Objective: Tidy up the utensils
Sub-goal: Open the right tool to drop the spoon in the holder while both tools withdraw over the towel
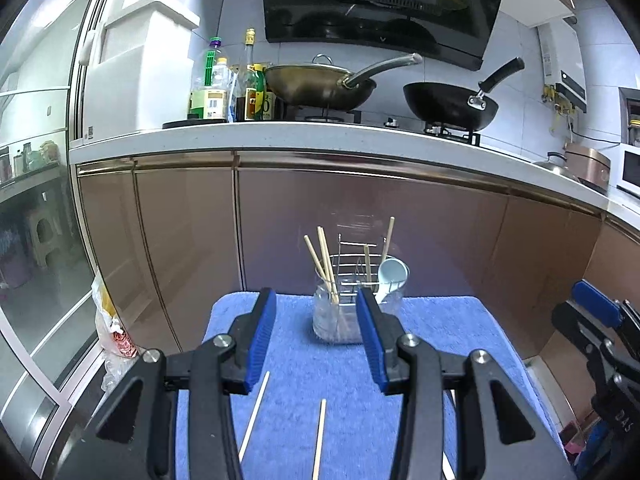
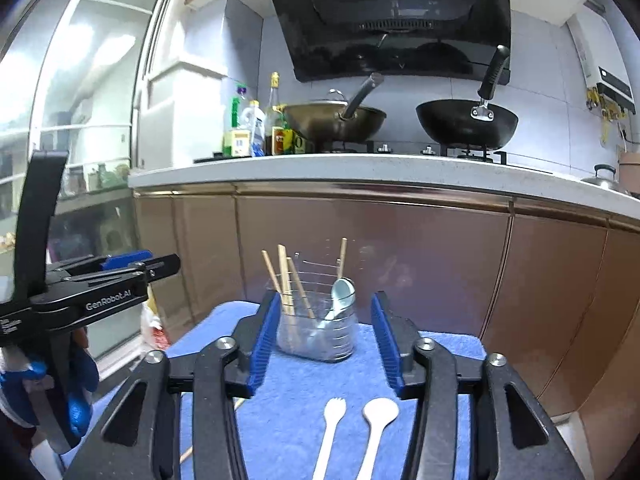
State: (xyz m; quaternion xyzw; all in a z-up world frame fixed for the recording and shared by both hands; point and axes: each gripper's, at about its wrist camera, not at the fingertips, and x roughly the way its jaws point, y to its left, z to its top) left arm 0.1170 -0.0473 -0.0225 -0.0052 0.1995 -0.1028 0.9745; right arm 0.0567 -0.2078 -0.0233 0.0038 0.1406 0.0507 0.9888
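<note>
A clear glass jar (image 1: 338, 320) stands at the far end of a blue towel (image 1: 296, 380), holding several wooden chopsticks (image 1: 322, 260) and a pale blue spoon (image 1: 390, 278). My left gripper (image 1: 316, 344) is open and empty, just short of the jar, above two loose chopsticks (image 1: 254, 420) lying on the towel. In the right wrist view the jar (image 2: 320, 332) sits ahead of my right gripper (image 2: 326, 352), which is open and empty. A white fork (image 2: 330, 436) and a white spoon (image 2: 376, 428) lie on the towel under it.
A wire rack (image 1: 356, 260) stands behind the jar against brown cabinet doors (image 1: 192, 232). Above, the white counter (image 1: 280, 136) carries two woks (image 1: 452, 106) and bottles (image 1: 224, 88). A plastic bag (image 1: 112, 332) sits left of the towel.
</note>
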